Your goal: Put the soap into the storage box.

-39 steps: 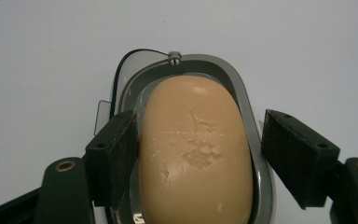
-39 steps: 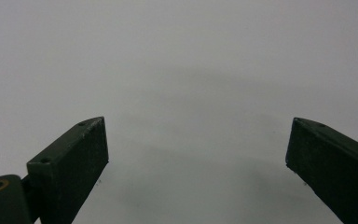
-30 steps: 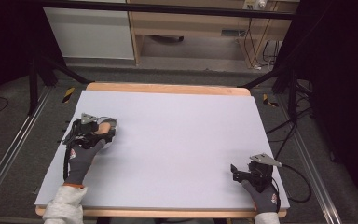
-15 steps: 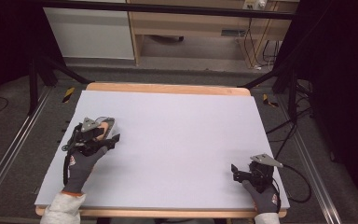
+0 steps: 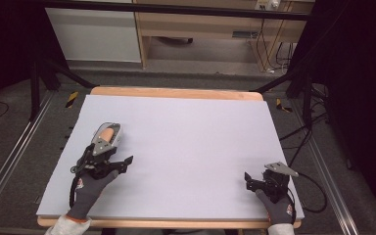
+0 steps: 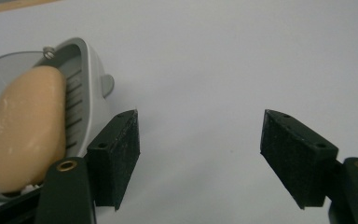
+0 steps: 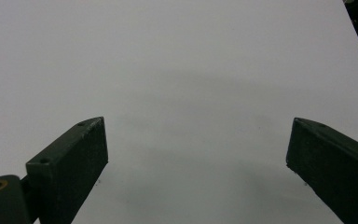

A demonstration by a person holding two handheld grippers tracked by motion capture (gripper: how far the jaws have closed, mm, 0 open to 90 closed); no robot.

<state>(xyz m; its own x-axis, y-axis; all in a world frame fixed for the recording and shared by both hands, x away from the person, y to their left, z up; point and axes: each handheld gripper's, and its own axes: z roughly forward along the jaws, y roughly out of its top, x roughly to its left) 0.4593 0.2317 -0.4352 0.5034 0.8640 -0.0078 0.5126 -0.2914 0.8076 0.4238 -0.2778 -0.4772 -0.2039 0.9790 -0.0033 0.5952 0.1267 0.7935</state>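
While wide apart, left tongs (image 6: 200, 158) empty beside soap dish (image 6: 86, 88)

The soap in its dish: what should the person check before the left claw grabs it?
1. Left claw open: ok, jaws wide apart.
2. Nothing between its jaws: ok, bare table there.
3. Claw lined up on the soap: not ok, the soap lies off to the side, beyond one jaw.
4. Soap resting in the dish: ok, it lies on the slats.
5. Right claw out of the way: ok, open, at the table's other near corner in the high view.
6. Dish steady on the table: cannot tell.
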